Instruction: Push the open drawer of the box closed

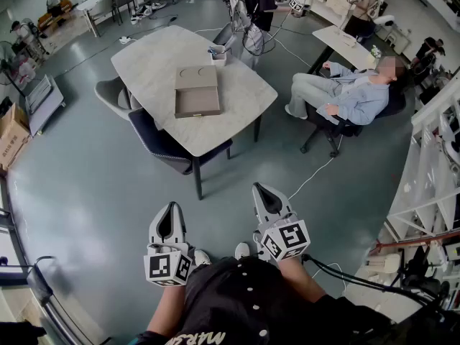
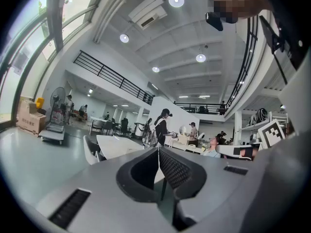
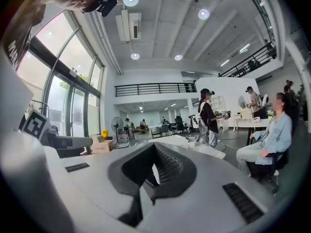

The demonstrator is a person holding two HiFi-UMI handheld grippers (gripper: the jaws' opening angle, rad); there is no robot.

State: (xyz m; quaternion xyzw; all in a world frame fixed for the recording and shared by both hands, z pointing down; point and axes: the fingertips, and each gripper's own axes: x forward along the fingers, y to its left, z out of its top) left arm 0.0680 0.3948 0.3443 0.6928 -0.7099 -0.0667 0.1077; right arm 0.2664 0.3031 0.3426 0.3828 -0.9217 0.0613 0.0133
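Note:
A flat tan box (image 1: 197, 92) lies on the pale marble table (image 1: 151, 49) well ahead of me, its drawer pulled out toward the table's near edge. Both grippers hang low near my body, far from the table. The left gripper (image 1: 171, 205) is shut, jaws pressed together with nothing between them. The right gripper (image 1: 260, 187) is shut and empty too. In the left gripper view the left gripper (image 2: 158, 149) points up and across the hall, with the table (image 2: 116, 145) small in the distance. The right gripper (image 3: 154, 144) looks the same way.
A dark chair (image 1: 162, 146) and a grey chair (image 1: 115, 95) stand at the table's near side. A small white container (image 1: 218, 54) sits on the table. A seated person (image 1: 352, 95) is at the right, a standing person (image 1: 255, 6) behind the table. White shelves (image 1: 431, 185) line the right.

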